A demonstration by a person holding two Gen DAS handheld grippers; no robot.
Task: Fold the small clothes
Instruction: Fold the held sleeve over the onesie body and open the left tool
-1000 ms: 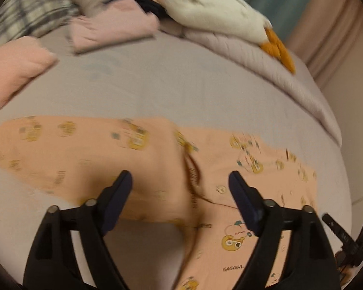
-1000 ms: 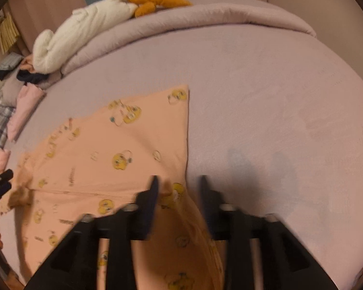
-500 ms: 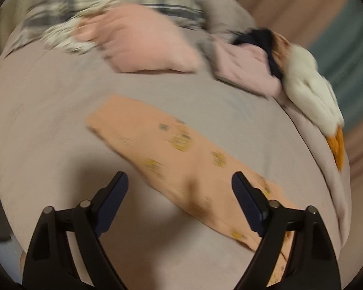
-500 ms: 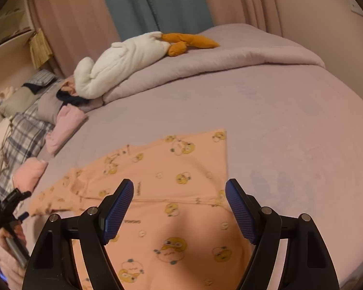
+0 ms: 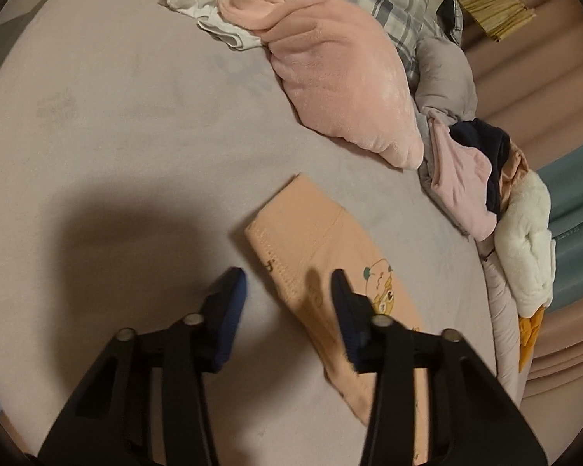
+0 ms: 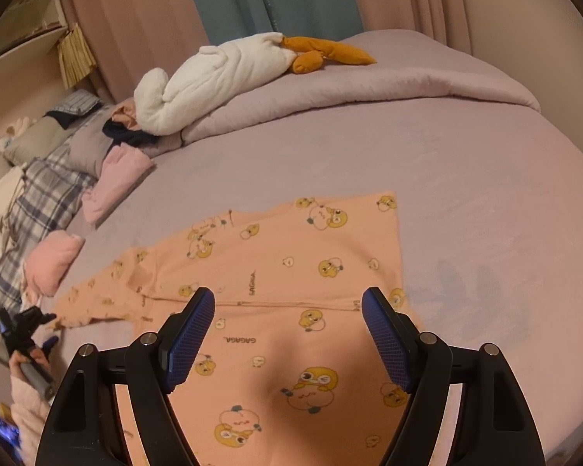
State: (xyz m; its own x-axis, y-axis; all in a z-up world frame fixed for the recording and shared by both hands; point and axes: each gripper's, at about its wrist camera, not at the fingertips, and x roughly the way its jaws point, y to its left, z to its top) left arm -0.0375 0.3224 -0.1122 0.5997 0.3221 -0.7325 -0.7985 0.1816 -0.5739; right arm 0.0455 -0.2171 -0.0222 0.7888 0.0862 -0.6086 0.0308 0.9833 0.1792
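Closing over the cuff of one sleeve (image 5: 291, 240), the left tool (image 5: 287, 291) is narrowing its jaws, hem edge between them but not yet pinched. The peach garment (image 6: 291, 264) is lying spread flat on the bed (image 6: 466, 178). The right tool (image 6: 287, 334) is hovering wide and empty over the body. Likely next: pinching the cuff and folding the sleeve inward.
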